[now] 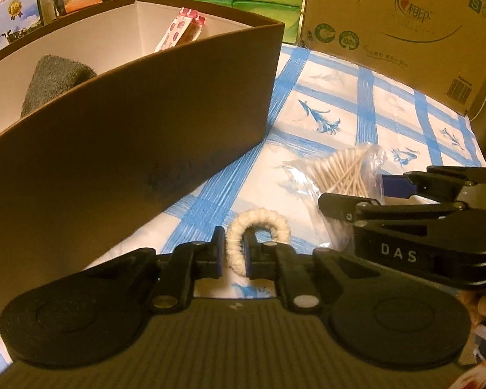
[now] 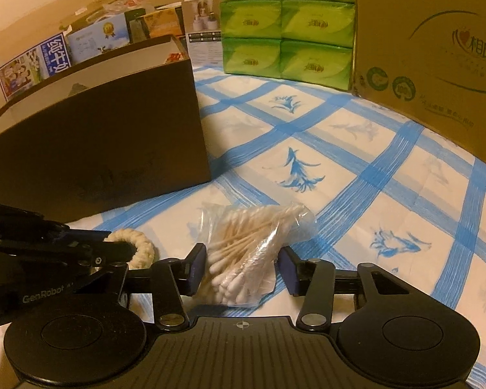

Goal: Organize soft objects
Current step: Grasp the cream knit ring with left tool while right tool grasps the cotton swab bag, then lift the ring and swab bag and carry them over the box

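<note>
A cream fuzzy hair tie (image 1: 259, 227) lies on the blue-checked cloth; my left gripper (image 1: 236, 253) is shut on its near side. It also shows in the right wrist view (image 2: 139, 246), next to the left gripper (image 2: 81, 253). A clear bag of cotton swabs (image 2: 243, 253) lies between the open fingers of my right gripper (image 2: 241, 269), which stand either side of it, the left fingertip close against the bag. The bag (image 1: 340, 171) and the right gripper (image 1: 388, 194) show in the left wrist view. A dark brown open box (image 1: 129, 136) stands to the left, holding a grey towel (image 1: 52, 81) and a pink packet (image 1: 181, 29).
Green tissue packs (image 2: 285, 22) are stacked at the back. A large cardboard carton (image 2: 431, 52) stands at the right. Printed boxes (image 2: 58, 55) sit behind the brown box (image 2: 107, 142). The checked cloth (image 2: 356, 168) covers the surface.
</note>
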Demonstrator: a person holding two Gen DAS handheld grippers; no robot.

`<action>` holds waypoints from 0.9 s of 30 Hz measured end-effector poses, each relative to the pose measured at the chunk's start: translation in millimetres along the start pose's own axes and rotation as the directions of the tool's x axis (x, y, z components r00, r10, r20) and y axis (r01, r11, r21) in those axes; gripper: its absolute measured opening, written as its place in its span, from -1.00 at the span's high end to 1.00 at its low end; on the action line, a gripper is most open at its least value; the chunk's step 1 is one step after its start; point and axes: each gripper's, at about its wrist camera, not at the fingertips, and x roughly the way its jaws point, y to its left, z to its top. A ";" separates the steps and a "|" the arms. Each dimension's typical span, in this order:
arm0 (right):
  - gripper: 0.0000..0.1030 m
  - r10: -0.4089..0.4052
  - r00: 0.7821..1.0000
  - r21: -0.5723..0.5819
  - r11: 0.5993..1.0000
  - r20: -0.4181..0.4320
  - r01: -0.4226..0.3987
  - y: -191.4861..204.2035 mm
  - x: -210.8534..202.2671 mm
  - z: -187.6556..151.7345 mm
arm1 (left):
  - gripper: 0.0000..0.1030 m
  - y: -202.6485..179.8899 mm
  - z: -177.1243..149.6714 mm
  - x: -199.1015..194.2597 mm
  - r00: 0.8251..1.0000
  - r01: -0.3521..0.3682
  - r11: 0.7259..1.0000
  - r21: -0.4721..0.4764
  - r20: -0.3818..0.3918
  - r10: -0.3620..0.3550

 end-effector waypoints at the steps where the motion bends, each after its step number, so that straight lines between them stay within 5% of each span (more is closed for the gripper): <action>1: 0.09 0.003 1.000 0.001 1.000 -0.002 -0.003 0.2 -0.9 -0.1 | 0.82 0.2 -0.3 -1.0 1.000 0.001 1.000 -0.003 -0.004 -0.001; 10: 0.13 0.052 0.998 0.023 0.998 -0.039 -0.051 4.1 -18.8 -12.8 | 0.84 4.8 -21.4 -22.2 0.999 -0.009 0.999 -0.041 -0.038 0.008; 27: 0.12 0.196 0.970 -0.045 0.978 -0.143 -0.204 52.7 -64.0 -63.3 | 0.76 45.5 -117.7 -105.1 0.992 -0.088 0.965 -0.248 -0.108 0.063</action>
